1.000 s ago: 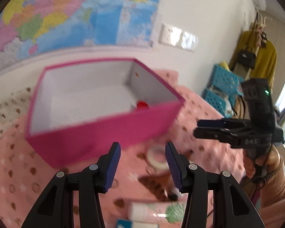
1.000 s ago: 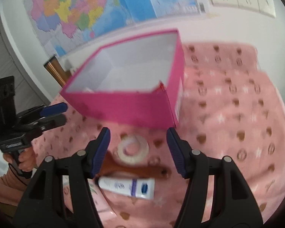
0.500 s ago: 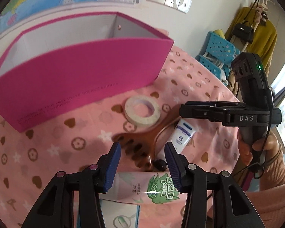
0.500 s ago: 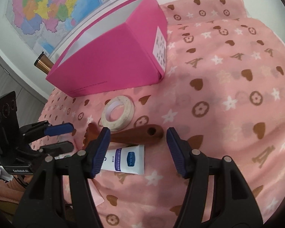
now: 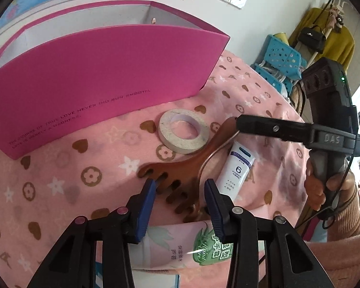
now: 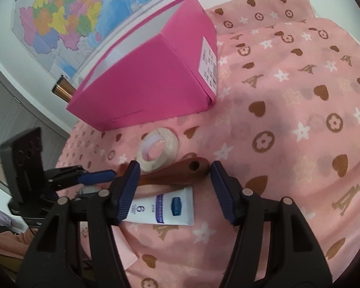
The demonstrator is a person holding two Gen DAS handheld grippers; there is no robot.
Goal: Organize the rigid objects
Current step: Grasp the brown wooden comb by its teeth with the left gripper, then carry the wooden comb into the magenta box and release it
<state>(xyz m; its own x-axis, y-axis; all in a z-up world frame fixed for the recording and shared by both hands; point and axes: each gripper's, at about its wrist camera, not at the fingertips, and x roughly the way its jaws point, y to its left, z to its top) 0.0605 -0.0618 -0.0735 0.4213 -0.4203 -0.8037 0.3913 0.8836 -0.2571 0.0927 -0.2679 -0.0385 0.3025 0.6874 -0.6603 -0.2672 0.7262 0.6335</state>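
A brown wooden comb (image 5: 180, 168) lies on the pink patterned cloth, beside a roll of white tape (image 5: 183, 134) and a white tube (image 5: 237, 170). My left gripper (image 5: 180, 192) is open, its pads either side of the comb's teeth. My right gripper (image 6: 175, 187) is open, low over the comb's handle end (image 6: 189, 170) and the white tube (image 6: 163, 210); it also shows in the left wrist view (image 5: 276, 127). An open pink box (image 5: 96, 72) stands behind the tape (image 6: 158, 148).
A pale packet with green print (image 5: 180, 244) lies under my left gripper. Blue baskets (image 5: 280, 60) and hanging clothes stand off the right edge. A wall with a map (image 6: 67, 12) is behind the pink box (image 6: 151, 76).
Both grippers have dropped from above the box down to the items on the cloth. The left one has closed in on the comb's teeth, the right one on its handle end.
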